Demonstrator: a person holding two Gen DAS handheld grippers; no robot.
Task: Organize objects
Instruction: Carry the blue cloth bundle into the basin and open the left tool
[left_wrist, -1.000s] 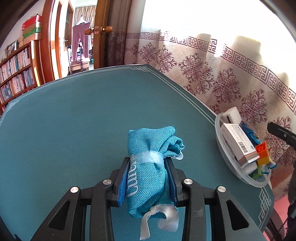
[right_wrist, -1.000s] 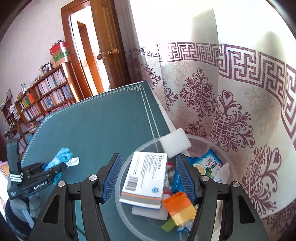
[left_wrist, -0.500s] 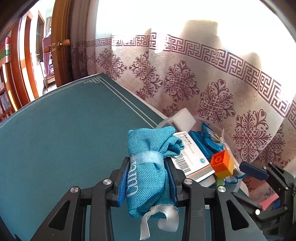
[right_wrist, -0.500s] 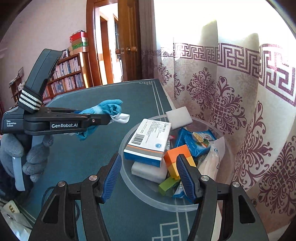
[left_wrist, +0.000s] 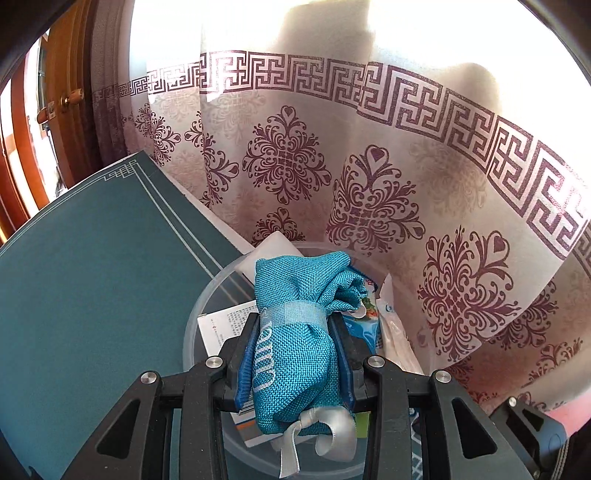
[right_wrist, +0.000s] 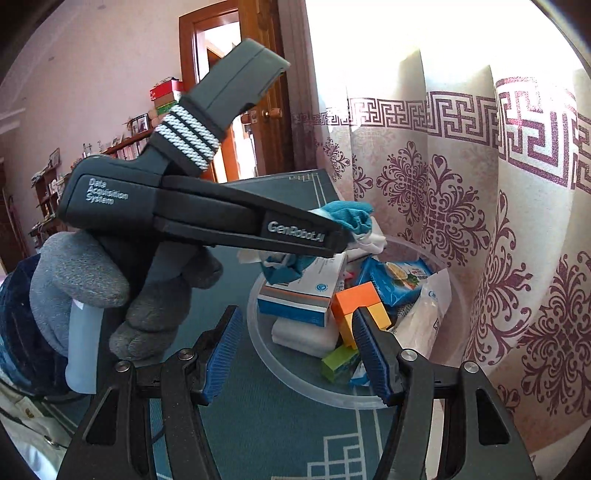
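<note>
Over the clear round plastic bowl (right_wrist: 291, 376) at the tabletop's curtain-side edge, near its front corner: left gripper (left_wrist: 293, 350) is clamped on a teal woven fabric pouch (left_wrist: 295, 332) with a pale band and white ribbon, held above the bowl's contents, not resting on them. Right wrist view shows the same left gripper (right_wrist: 341, 236) coming in from the left, gray-gloved hand (right_wrist: 107, 295) on its handle, the pouch poking out past its tip above the bowl.

Right gripper (right_wrist: 297, 354) has its blue-padded fingers spread wide with nothing between them; it sits at the bowl's near side, low over the table.

Bowl contents: white-and-blue cardboard box with an orange stripe (right_wrist: 299, 295), white foam block (right_wrist: 306, 334) under it, orange-yellow toy brick (right_wrist: 360, 308), green block (right_wrist: 338, 363), blue snack packet (right_wrist: 397, 282), clear plastic bag (right_wrist: 424, 317).

Surface: dark teal tablecloth (left_wrist: 92, 295) with a white line border and corner key pattern. Room: cream curtain with maroon medallions and key band (left_wrist: 369, 166) backlit just behind the table edge, wooden door with brass knob (left_wrist: 70, 99), pink wall (right_wrist: 92, 74), bookshelf (right_wrist: 48, 184) far left.
</note>
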